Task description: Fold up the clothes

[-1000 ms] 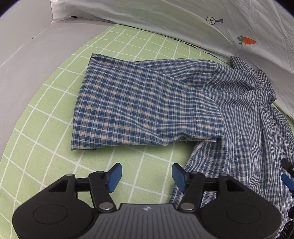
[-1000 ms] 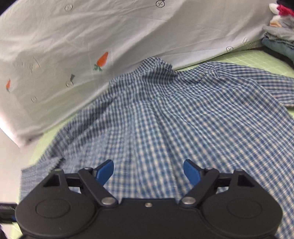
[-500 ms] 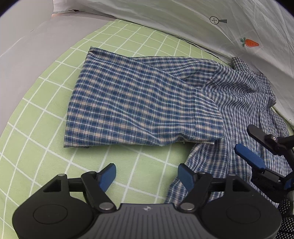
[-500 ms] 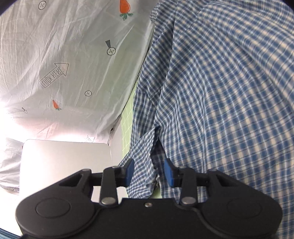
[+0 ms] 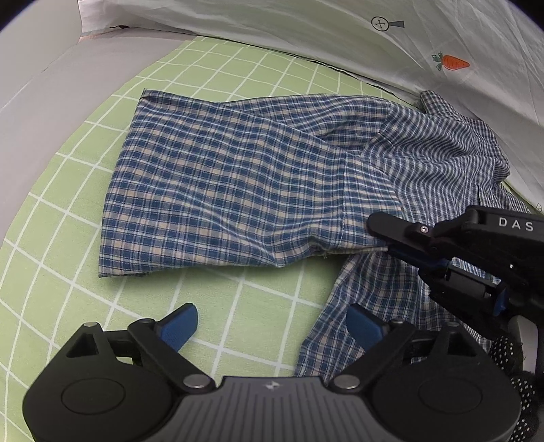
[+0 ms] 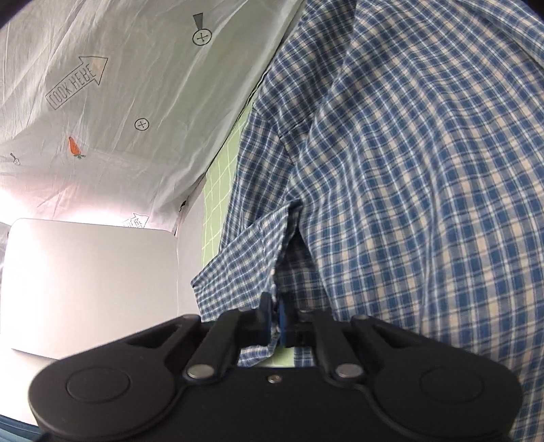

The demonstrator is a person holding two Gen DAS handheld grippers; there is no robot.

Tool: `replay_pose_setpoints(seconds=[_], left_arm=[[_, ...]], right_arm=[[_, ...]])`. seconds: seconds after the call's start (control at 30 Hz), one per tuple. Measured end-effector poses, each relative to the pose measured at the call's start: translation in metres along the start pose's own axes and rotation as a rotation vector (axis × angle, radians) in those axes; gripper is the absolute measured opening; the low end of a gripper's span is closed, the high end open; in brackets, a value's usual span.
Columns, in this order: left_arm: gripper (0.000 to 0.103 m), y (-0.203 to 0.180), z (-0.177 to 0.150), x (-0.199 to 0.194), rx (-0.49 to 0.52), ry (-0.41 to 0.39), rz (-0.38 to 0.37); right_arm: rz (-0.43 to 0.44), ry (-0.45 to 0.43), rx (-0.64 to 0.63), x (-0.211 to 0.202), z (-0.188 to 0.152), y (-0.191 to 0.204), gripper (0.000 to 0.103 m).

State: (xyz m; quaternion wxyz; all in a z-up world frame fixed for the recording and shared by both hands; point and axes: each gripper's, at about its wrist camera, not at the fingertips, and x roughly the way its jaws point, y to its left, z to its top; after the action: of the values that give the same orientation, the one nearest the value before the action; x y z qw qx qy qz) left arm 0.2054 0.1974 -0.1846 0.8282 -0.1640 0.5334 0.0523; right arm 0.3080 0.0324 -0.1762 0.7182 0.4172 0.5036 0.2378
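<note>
On the green mat: the blue-and-cream plaid cotton shirt (image 5: 238, 190) lies spread, one short sleeve stretched flat to the left, body rumpled to the right.
Shirt fabric: thin woven check, soft, creased near the armpit, stitched seam and hemmed edges.
Right gripper (image 5: 387, 243): black, blue-padded, pressed together on the sleeve's lower edge by the seam; the right wrist view shows cloth pinched between the pads.
Left gripper (image 5: 270, 323): spread wide, holding nothing, over bare mat just beside the shirt's side edge.
Risk: the pinch looks shallow, so the hem may slip out when lifted; pulling one point may drag and bunch the body.
Mat (image 5: 102, 299): light-green grid-printed cloth, smooth.
Backdrop (image 5: 340, 30): wrinkled white sheet with carrot prints.
</note>
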Motion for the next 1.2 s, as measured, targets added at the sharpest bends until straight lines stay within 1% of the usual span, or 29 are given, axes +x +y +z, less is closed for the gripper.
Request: replay_pose_setpoints(seconds=[0.1,0.23,0.47,0.6,0.7,0.83,0.93,1.07,1.2], left_arm=[[0.094,0.003,-0.001,-0.002,-0.015,0.009,-0.005],[0.094,-0.001,-0.005,-0.009,-0.021,0.01,0.004],[0.094,-0.036,-0.024,-0.038,0.082,-0.055,0.014],[0.094,-0.063,-0.039,-0.047,0.123,-0.059,0.015],[0.094,-0.085,-0.056,-0.051,0.133,-0.049,0.012],[0.094,-0.117,-0.078,-0.053,0.155,-0.034,0.012],[0.094,-0.142,-0.095,-0.053,0.168,-0.026,0.019],[0.094,-0.17,-0.112,-0.047,0.161,-0.008,0.023],[0.094,-0.195,-0.127,-0.043,0.16,-0.006,0.042]], right_arm=[[0.0,-0.05,-0.07,-0.013,-0.002,0.012,0.004],[-0.003,-0.126,-0.087,-0.044,-0.004,0.016,0.003],[-0.039,-0.269,-0.131,-0.126,-0.008,0.0,0.003],[-0.063,-0.347,-0.155,-0.171,-0.01,-0.01,0.003],[-0.099,-0.353,-0.161,-0.198,-0.008,-0.029,0.003],[-0.12,-0.345,-0.157,-0.234,-0.005,-0.055,0.003],[-0.131,-0.342,-0.154,-0.255,0.002,-0.072,0.003],[-0.137,-0.342,-0.164,-0.28,0.014,-0.091,0.003],[-0.145,-0.341,-0.175,-0.304,0.026,-0.11,0.003]])
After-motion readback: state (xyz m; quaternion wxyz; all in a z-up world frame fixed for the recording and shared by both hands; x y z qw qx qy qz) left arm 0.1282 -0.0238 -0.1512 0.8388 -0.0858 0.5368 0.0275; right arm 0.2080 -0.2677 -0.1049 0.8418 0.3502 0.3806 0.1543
